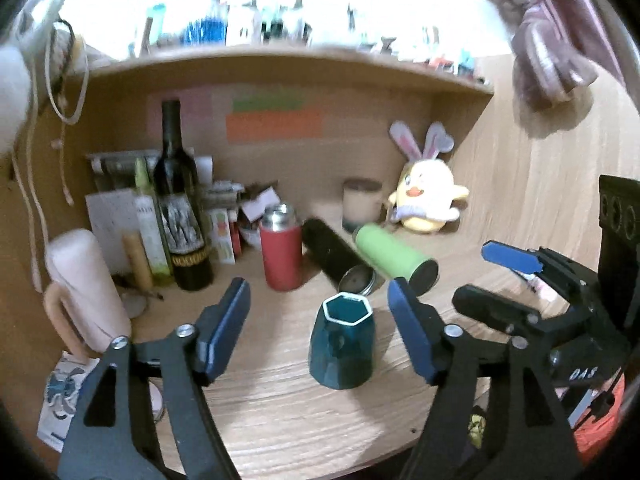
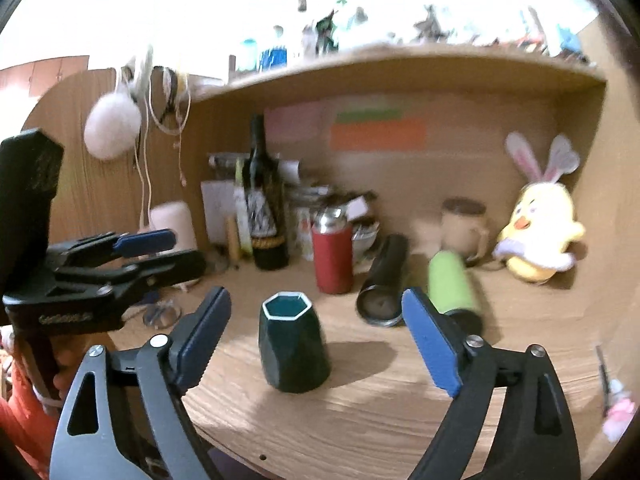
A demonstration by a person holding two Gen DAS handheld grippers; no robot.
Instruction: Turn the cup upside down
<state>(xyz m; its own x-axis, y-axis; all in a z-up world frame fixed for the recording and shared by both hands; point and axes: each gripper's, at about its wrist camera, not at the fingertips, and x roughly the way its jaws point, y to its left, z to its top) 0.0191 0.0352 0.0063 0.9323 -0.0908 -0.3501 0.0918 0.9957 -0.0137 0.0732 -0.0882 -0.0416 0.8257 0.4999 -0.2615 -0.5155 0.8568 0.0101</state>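
A dark teal faceted cup (image 1: 343,345) with a hexagonal white-rimmed mouth stands upright, mouth up, on the wooden desk (image 1: 280,408). My left gripper (image 1: 320,312) is open, its blue pads either side of the cup and a little short of it, touching nothing. In the right wrist view the same cup (image 2: 294,346) stands between the pads of my right gripper (image 2: 316,312), which is open and empty. The right gripper also shows in the left wrist view (image 1: 492,276), to the right of the cup. The left gripper shows in the right wrist view (image 2: 176,250), to the left.
Behind the cup stand a red flask (image 1: 280,252) and a wine bottle (image 1: 180,208); a black flask (image 1: 340,260) and a green flask (image 1: 394,258) lie on their sides. A mug (image 1: 362,204) and a yellow plush chick (image 1: 428,196) sit at the back. A pink jug (image 1: 84,292) stands left.
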